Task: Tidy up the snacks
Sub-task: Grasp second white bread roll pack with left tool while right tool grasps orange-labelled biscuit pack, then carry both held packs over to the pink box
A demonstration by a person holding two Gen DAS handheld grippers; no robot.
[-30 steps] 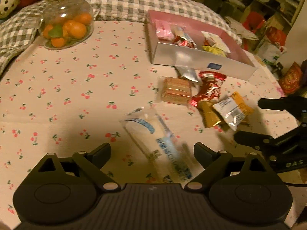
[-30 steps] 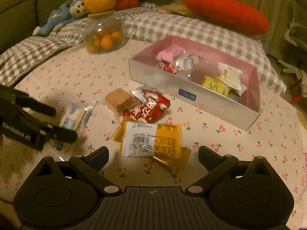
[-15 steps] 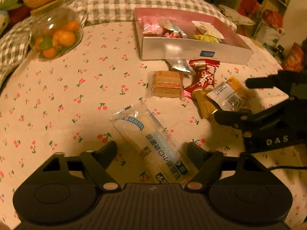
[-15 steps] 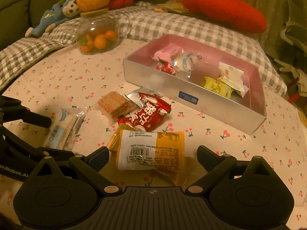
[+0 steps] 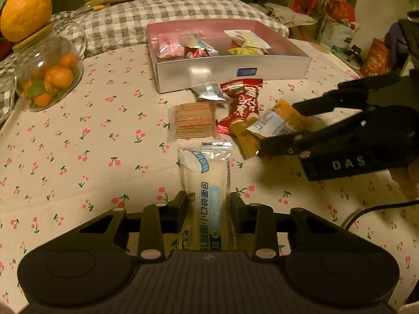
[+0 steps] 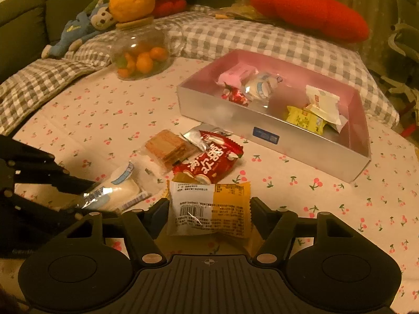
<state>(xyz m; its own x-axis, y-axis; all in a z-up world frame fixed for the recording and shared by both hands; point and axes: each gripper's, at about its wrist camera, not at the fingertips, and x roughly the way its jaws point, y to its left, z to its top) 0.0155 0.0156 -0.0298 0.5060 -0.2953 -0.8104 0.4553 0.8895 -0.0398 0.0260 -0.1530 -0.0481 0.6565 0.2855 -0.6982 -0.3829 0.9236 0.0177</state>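
Observation:
A silver box with a pink inside (image 5: 235, 70) (image 6: 288, 141) holds several snacks. In front of it lie a wafer pack (image 5: 193, 120) (image 6: 167, 147), a red packet (image 5: 244, 104) (image 6: 209, 157) and a small silver packet (image 5: 209, 91). My left gripper (image 5: 208, 204) is shut on a long white and blue bread packet (image 5: 207, 183) (image 6: 112, 191). My right gripper (image 6: 208, 209) is closed around a white and orange packet (image 6: 209, 209) (image 5: 277, 123), which lies over a gold wrapper (image 5: 246, 141).
A glass jar of small oranges (image 5: 49, 76) (image 6: 141, 55) with a big orange on its lid stands at the back left. Checked pillows (image 6: 235, 36) and a red cushion (image 6: 309, 10) line the far side. The cherry-print cloth (image 5: 78, 144) covers the surface.
My left gripper moved onto the bread packet and closed on it. My right gripper moved forward and closed around the white and orange packet.

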